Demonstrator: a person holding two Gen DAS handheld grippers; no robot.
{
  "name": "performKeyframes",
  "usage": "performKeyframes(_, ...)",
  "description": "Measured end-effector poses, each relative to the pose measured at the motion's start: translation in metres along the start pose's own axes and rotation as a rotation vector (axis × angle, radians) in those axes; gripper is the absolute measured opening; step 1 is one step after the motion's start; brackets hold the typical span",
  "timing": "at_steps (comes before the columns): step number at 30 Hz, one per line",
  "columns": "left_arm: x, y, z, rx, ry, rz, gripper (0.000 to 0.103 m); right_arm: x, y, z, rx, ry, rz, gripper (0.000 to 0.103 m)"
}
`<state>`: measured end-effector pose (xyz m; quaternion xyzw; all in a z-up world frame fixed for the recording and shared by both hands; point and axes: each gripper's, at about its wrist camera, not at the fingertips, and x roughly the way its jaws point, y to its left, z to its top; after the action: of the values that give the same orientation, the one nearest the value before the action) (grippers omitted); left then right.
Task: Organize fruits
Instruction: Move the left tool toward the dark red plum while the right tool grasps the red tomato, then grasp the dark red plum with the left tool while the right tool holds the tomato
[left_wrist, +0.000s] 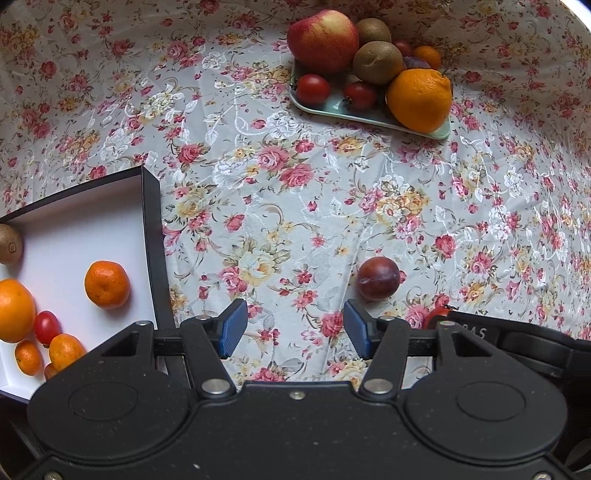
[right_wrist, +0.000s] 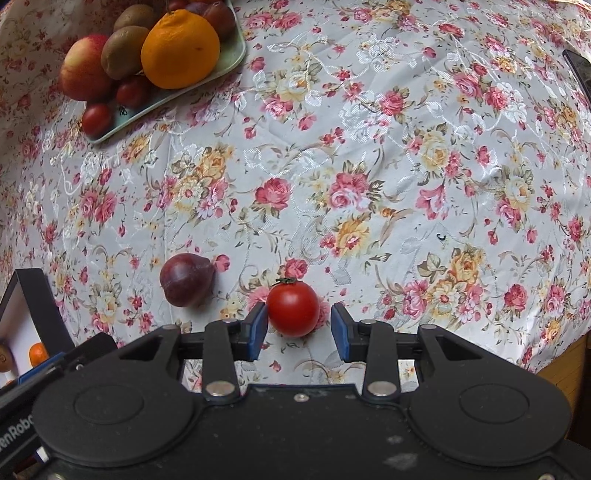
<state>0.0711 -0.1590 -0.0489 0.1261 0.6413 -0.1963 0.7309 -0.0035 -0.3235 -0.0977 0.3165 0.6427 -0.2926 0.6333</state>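
Observation:
A red tomato (right_wrist: 293, 308) lies on the floral cloth between the fingers of my open right gripper (right_wrist: 299, 330), touching or nearly touching the left pad. A dark plum (right_wrist: 186, 280) rests just to its left; the left wrist view shows that plum (left_wrist: 378, 278) ahead and right of my open, empty left gripper (left_wrist: 295, 330). A black box with a white inside (left_wrist: 74, 229) at the left holds a mandarin (left_wrist: 107, 284), an orange (left_wrist: 14, 310), a kiwi and small tomatoes. The pale green tray (left_wrist: 369, 114) at the back carries an apple (left_wrist: 323, 40), kiwis, an orange and tomatoes.
The floral tablecloth (right_wrist: 406, 166) covers the whole table. At the lower right its edge drops to a wooden floor (right_wrist: 569, 354). A dark object (right_wrist: 580, 66) sits at the far right edge. The other gripper's black body (left_wrist: 517, 339) shows beside my left one.

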Motion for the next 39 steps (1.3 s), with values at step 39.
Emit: performKeyframes(39, 0.023, -0.055, 0.011, 0.003, 0.006, -0.068, 0.060, -0.034, -0.057, 0.009, 0.117, -0.105, -0.023, 0.034)
